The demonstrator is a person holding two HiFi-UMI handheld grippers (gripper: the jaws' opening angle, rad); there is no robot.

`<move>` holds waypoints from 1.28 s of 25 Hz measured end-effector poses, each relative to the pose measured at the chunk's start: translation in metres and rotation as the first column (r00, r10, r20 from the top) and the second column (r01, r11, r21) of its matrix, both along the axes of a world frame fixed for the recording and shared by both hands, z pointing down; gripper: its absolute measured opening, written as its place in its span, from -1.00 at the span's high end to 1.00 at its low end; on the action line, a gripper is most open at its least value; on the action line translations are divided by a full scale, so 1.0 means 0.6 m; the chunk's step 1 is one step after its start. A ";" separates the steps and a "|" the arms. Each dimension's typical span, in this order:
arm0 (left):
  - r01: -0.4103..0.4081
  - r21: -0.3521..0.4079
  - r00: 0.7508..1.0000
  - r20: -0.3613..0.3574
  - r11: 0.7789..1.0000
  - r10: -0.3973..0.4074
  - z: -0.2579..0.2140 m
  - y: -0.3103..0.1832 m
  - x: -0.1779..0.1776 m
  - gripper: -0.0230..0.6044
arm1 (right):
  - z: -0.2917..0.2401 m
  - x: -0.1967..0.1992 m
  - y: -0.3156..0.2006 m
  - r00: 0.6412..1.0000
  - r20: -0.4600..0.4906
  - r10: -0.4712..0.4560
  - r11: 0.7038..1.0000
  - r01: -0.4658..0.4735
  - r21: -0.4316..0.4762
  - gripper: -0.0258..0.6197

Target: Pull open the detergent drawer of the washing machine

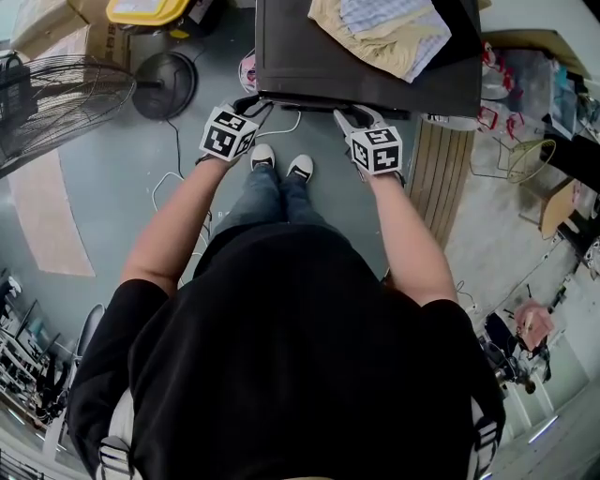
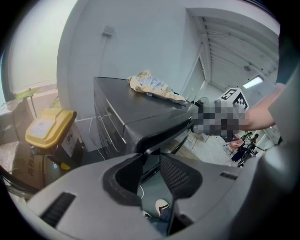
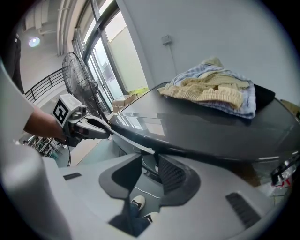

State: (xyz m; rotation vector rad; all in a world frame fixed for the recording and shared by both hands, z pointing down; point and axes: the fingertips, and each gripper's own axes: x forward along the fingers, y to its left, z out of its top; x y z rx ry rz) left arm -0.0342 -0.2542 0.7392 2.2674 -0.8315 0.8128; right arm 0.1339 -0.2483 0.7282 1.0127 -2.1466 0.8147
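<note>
The dark washing machine (image 1: 300,47) stands in front of me with a bundle of cloth (image 1: 384,33) on its top. My left gripper (image 1: 255,101) sits at the left part of the machine's front lip (image 2: 164,133), and my right gripper (image 1: 349,114) at the right part. In the left gripper view my left gripper (image 2: 151,161) has a narrow gap, with the lip running to its tips. My right gripper (image 3: 150,164) looks the same, the lip (image 3: 136,143) crossing just beyond its tips. Floor and shoes show through both gaps. I cannot make out a separate drawer front.
A standing fan (image 1: 56,94) and its round base (image 1: 164,84) are on the floor to the left, with a yellow-lidded bin (image 1: 145,11) and cardboard boxes behind. White cables (image 1: 178,178) lie near my shoes (image 1: 281,164). Wooden slats (image 1: 441,178) and clutter fill the right.
</note>
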 end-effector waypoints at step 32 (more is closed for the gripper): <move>-0.025 -0.066 1.000 -0.012 0.998 0.024 -0.004 0.163 0.010 0.56 | -0.002 0.014 0.162 0.998 0.054 0.012 0.999 -0.009 -0.052 0.61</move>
